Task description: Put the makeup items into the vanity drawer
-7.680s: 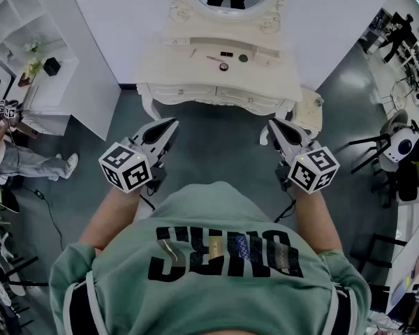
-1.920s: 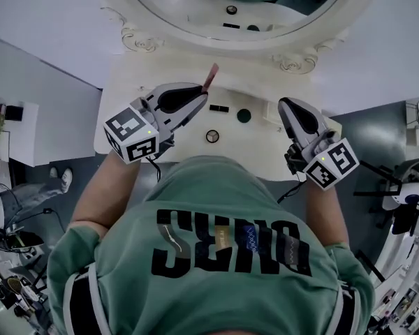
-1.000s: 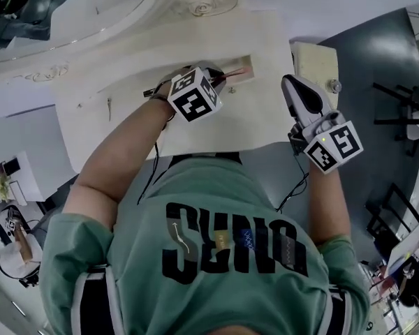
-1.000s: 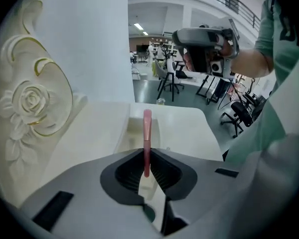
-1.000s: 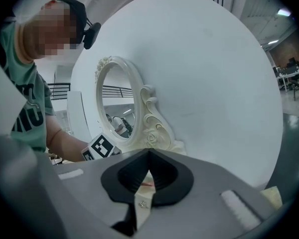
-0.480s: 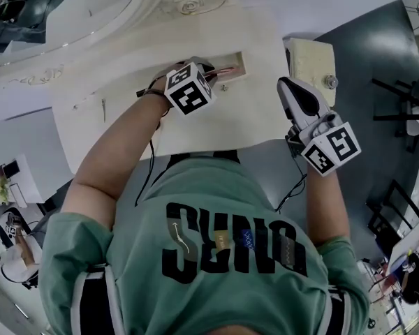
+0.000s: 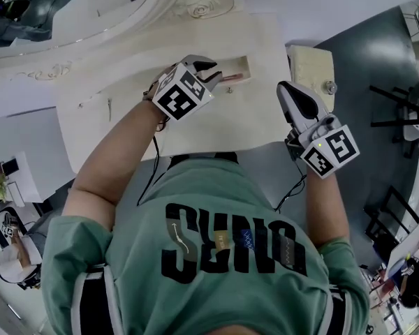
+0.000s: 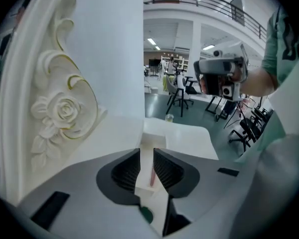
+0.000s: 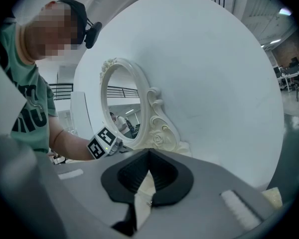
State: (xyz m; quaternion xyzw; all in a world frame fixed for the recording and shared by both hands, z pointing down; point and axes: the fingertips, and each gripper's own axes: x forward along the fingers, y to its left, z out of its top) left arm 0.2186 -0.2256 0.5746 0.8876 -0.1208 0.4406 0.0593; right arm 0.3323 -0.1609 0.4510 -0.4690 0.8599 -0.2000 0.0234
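Now, starting at the left claw (image 8: 147,153): jaws apart, just opened wider, with nothing pressed by the pads. Seen straight below, in the gap between them, a thin pink stick (image 8: 152,176), lying free along the bottom of the open vanity drawer (image 7: 241,64). Not possible to say if lip pencil or small brush. So, by judgement, already put down in its place and let go.

Moving outward: drawer set near the back edge of the desk (image 7: 216,128), towards its right corner, close under the carved mirror frame (image 8: 65,111). Further right, the right claw (image 7: 285,89), held just off the right edge of the desk, jaws together and empty.

About handling of such a stick: probably very light and stiff, with smooth round body, so likely to roll or to slip from the pads. Better to take at the middle of its length, with pads across the body and not at the thin tip, which looks more fragile. Only gentle squeeze needed, probably. Inside the narrow drawer, little room beside the jaws, so to come from above along its length.
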